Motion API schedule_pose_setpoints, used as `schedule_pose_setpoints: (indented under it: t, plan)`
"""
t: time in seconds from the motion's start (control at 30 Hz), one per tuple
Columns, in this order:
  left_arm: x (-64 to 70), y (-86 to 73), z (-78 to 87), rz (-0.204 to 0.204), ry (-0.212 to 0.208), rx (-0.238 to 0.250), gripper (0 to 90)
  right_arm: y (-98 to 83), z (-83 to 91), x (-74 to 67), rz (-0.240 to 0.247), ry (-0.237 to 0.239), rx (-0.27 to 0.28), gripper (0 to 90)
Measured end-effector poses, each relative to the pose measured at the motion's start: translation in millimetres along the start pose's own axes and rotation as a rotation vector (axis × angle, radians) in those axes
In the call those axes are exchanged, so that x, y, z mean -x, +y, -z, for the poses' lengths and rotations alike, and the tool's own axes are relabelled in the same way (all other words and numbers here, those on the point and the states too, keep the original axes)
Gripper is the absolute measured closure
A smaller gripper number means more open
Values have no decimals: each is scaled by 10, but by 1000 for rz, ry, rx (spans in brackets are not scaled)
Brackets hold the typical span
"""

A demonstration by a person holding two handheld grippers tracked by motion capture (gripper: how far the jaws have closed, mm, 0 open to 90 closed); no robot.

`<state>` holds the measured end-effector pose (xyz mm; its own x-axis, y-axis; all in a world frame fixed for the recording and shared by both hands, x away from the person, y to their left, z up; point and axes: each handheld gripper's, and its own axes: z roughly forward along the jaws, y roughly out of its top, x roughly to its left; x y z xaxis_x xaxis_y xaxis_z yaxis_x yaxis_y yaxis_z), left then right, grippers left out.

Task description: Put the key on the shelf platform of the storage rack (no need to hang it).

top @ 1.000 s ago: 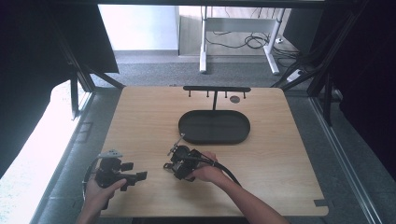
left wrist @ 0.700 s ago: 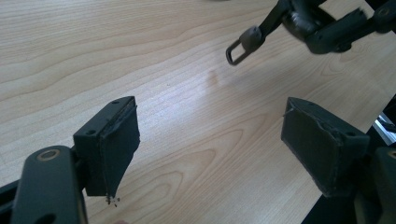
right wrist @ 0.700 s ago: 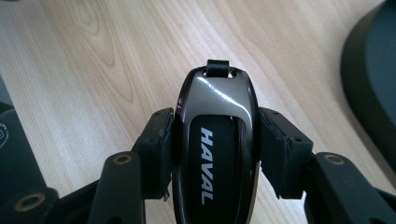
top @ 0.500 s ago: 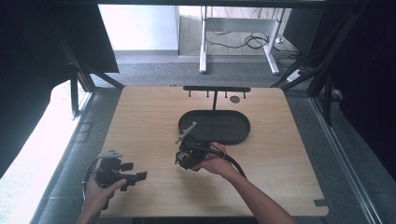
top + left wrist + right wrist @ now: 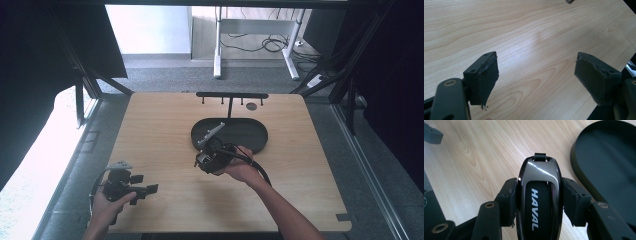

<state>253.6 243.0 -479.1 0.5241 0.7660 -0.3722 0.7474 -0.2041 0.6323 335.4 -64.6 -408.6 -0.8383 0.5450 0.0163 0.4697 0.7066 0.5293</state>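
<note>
haval key fob [image 5: 539, 195] sits clamped between the right gripper [image 5: 539, 197] jaws, off the table; black tray [image 5: 609, 170] lies just ahead, placing remains. left gripper [image 5: 536, 80] gapes wide, empty.

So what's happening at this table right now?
A person works with two hand-held grippers. The right gripper is clamped on a glossy car key fob marked HAVAL, held near the black oval tray with its hook rack. The left gripper rests open over bare wooden table.
</note>
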Motion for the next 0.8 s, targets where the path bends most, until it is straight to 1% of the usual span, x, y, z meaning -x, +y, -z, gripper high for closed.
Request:
schedule_pose_setpoints:
  t: [0.03,0.23,0.43,0.6,0.67,0.7,0.8]
  plan:
    - [-2,0,3,-1,1,-2,196,-6,25,28,-6,-5,6,496]
    - [-15,-6,-12,5,0,-7,196,-14,82,86,-20,-16,19,496]
    - [-15,-3,2,0,-1,-4,196,3,166,147,-37,-32,41,496]
    - [-16,-5,-11,1,-2,-7,196,-1,200,211,-42,-44,49,496]
    - [-17,-5,-11,1,-3,-8,196,-4,218,244,-53,-49,53,496]
    - [-17,-5,-10,1,-4,-7,196,-8,237,284,-60,-54,58,496]
    - [-20,-6,-6,4,-2,-4,196,-9,250,317,-73,-60,62,496]
